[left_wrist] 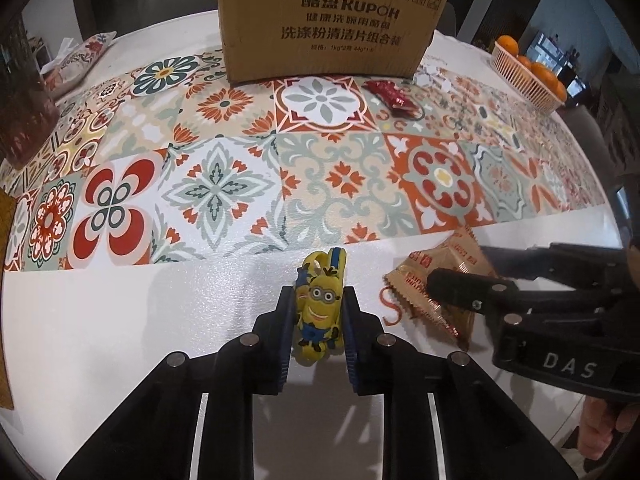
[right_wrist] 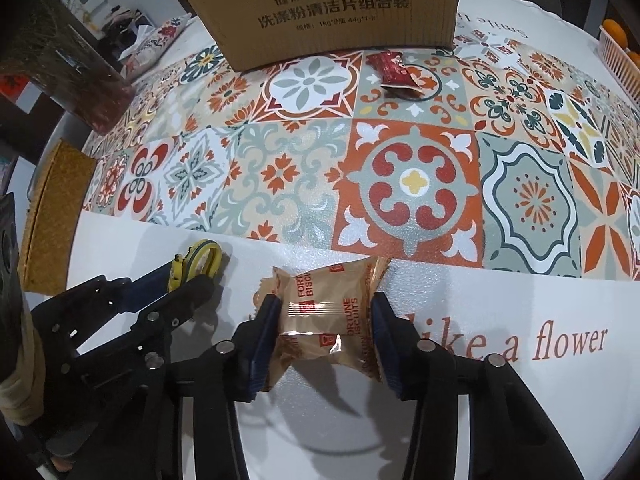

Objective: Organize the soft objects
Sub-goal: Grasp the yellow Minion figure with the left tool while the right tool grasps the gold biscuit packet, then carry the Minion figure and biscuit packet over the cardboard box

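White table top, glossy, partly covered by a patterned tile-print mat in orange, red, sage and cream. Printed lettering "like a flower" runs along the bare white strip. A cardboard box with printed characters stands at the far edge of the mat. A small red wrapper lies on the mat just in front of the box's right corner. A floral cushion sits at far left; a pale slatted basket of oranges at far right. Dark room beyond; details indistinct.

Item one: yellow cartoon-figure soft toy, goggled face, blue dungarees, with a yellow and blue loop at its far end. It lies on the white strip, clamped between the pads of the left gripper, whose jaws stand narrow and press both its sides.

Item two: tan foil biscuit packet, marked "FORTUNE BISCUITS", crimped ends, just right of the toy on the white strip. The right gripper has its jaws partly closed, pads pressing both sides of the packet.

View differences: the left wrist view alone shows the toy's face and the oranges whole; there the packet is half hidden under the right gripper. The right wrist view alone shows the packet's print, the table lettering and a cork-coloured mat at left; of the toy only its loop shows.
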A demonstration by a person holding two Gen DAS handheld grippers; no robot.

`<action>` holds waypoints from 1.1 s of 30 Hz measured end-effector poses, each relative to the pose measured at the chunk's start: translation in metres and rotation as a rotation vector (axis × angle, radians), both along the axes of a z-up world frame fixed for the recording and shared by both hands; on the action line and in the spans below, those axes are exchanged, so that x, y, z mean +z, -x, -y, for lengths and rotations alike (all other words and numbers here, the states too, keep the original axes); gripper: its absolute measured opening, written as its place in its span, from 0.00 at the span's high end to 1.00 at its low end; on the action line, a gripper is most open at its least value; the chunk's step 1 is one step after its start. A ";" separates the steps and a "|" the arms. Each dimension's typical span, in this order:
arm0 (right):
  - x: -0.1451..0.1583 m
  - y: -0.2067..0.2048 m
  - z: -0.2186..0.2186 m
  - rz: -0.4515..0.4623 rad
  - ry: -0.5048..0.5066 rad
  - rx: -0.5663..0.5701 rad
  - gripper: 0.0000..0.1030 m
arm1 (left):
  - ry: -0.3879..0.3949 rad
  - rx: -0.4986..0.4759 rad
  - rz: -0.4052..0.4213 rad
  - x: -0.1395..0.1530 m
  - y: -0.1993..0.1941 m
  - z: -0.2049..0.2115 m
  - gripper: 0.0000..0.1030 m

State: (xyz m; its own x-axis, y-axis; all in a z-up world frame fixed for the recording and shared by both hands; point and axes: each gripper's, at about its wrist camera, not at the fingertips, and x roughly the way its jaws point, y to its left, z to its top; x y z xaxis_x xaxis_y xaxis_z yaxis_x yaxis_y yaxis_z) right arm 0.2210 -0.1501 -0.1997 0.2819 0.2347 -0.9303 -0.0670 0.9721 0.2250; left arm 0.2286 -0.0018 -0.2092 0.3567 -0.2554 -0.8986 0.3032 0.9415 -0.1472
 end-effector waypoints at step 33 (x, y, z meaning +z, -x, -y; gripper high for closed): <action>0.121 -0.006 0.023 0.354 -0.013 -0.081 0.55 | 0.074 0.036 0.288 0.128 -0.018 0.008 0.78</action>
